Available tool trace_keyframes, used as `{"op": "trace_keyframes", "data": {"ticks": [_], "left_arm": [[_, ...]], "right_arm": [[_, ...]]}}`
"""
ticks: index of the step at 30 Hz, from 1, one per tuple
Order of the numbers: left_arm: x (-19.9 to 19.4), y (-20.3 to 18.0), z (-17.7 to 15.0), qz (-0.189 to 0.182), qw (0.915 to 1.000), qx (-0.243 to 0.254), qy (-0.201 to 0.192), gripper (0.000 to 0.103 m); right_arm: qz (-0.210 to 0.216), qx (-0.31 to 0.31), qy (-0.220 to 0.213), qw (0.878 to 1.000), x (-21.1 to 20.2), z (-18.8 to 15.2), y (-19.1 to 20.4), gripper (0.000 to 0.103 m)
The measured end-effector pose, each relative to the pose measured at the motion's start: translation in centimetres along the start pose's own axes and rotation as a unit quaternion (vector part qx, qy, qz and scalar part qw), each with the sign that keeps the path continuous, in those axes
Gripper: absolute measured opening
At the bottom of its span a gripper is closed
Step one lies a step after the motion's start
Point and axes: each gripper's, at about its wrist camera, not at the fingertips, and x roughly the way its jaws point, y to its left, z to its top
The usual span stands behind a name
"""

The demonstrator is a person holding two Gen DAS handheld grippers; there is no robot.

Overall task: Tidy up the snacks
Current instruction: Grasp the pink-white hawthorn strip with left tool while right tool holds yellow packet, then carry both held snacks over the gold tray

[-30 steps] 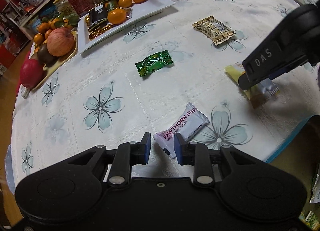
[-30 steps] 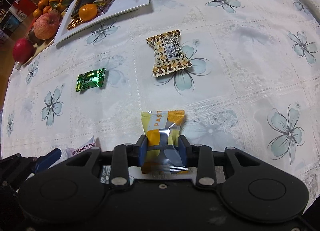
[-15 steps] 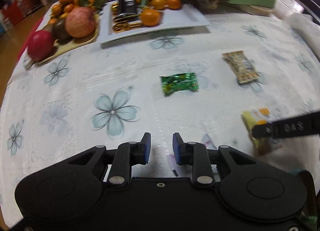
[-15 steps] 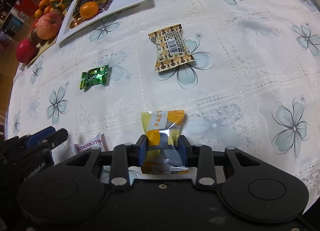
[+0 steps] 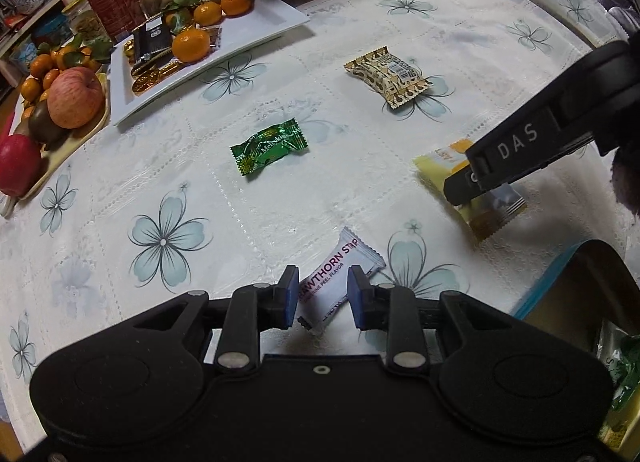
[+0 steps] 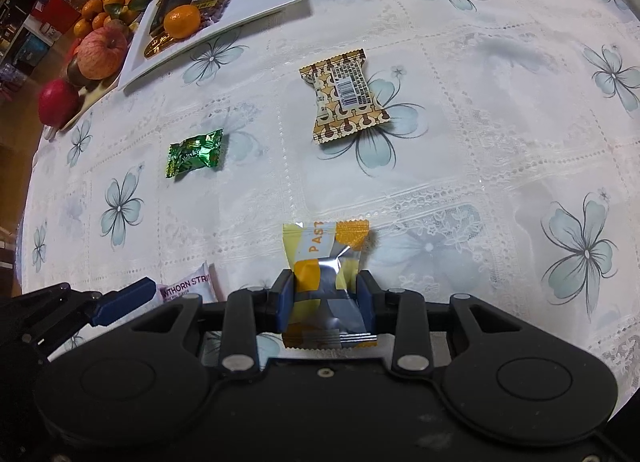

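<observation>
My right gripper [image 6: 325, 298] is clamped on the yellow-and-silver foil pastry packet [image 6: 324, 262], pads squeezing its midsection. My left gripper [image 5: 323, 294] stands parted around the white hawthorn-strip sachet [image 5: 340, 280], which lies flat on the white flower-print tablecloth [image 5: 280, 198]; the pads do not yet touch it. Step in hand, as I judge: pinch the sachet. I should lower until the fingertips graze the cloth and centre the wrapper before squeezing, else the thin film may slide out or lace get caught. The green foil candy [image 5: 269, 147] and the brown patterned snack packet [image 5: 387, 76] wait further out, well apart.
</observation>
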Motion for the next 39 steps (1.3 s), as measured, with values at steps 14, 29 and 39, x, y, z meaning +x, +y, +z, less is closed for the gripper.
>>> {"op": "trace_keyframes", "data": {"ticks": [14, 29, 39], "left_arm": [[1.8, 0.3, 0.1, -0.036, 0.9986, 0.030, 0.025, 0.040], [1.6, 12.1, -1.6, -0.178, 0.9176, -0.355, 0.009, 0.029], [-3.7, 8.6, -1.7, -0.142, 0.9443, -0.293, -0.044, 0.029]], "right_arm": [[0.010, 0.007, 0.009, 1.000, -0.2, 0.2, -0.2, 0.036], [0.015, -0.005, 0.011, 1.000, -0.1, 0.1, 0.8, 0.036], [0.054, -0.008, 0.005, 0.999, -0.7, -0.2, 1.1, 0.036]]}}
